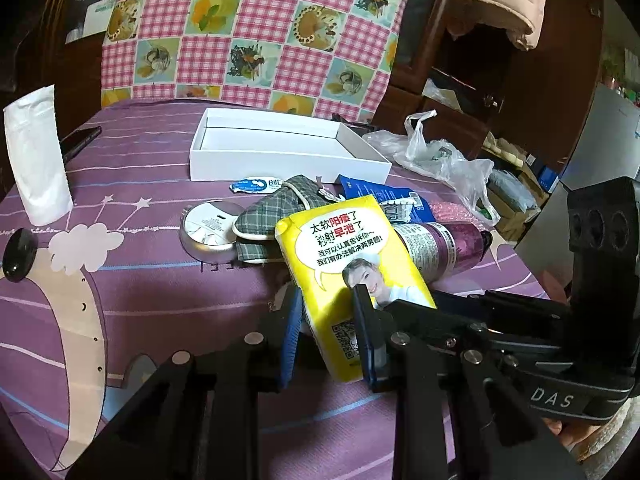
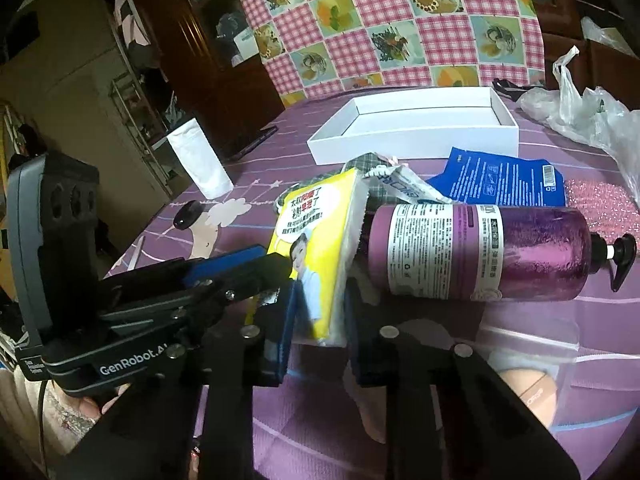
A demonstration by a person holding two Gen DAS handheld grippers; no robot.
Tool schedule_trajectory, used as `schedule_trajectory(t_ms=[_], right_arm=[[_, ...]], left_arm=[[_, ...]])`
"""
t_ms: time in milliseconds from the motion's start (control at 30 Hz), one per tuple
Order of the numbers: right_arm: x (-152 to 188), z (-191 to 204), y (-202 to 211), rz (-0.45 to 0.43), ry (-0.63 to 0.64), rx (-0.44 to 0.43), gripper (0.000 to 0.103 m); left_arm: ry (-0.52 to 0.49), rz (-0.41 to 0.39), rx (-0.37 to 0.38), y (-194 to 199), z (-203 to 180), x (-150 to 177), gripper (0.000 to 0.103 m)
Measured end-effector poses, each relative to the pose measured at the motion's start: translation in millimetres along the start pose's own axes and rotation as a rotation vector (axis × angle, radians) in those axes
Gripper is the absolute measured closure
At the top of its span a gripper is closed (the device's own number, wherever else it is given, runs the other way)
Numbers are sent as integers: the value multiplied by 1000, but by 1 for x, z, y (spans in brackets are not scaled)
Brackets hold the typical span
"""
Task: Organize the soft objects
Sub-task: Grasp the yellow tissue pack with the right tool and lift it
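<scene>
- Both grippers clamp the yellow tissue pack [image 1: 352,268] at its near end: left gripper [image 1: 330,332] and right gripper [image 2: 318,312], fingers closed on it.
- The pack rests on the purple-covered table [image 1: 160,288], beside the purple pump bottle [image 2: 480,252].
- Step: lifting it; next, likely carry it to the white box [image 1: 288,160].

Left tongs [image 1: 330,332] apparently pinch the yellow tissue pack [image 1: 352,276] near the box [image 1: 288,160].

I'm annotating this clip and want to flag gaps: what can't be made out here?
- Round tin, left wrist view: the grey checked cloth covers its right side.
- White box, right wrist view: its near wall hides the floor.
- Pump bottle label: print too small.
</scene>
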State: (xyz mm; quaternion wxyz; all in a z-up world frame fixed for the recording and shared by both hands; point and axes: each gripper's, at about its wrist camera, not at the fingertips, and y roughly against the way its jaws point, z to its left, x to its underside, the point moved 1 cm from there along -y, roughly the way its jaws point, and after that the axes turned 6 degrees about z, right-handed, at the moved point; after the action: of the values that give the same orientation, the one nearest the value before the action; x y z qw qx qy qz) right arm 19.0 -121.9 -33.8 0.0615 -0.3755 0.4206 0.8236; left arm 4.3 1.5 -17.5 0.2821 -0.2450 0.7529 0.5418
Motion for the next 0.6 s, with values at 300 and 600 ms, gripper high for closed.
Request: schedule_trajectory(t_ms=[300,600], right_arm=[[-3,0,7,-38,-2,-15,84],[-9,-7,30,-133,-46,-80,86]], left_arm=[[27,-21,14,6,6,-3,78],[33,-128,0,23,10,-5,53]])
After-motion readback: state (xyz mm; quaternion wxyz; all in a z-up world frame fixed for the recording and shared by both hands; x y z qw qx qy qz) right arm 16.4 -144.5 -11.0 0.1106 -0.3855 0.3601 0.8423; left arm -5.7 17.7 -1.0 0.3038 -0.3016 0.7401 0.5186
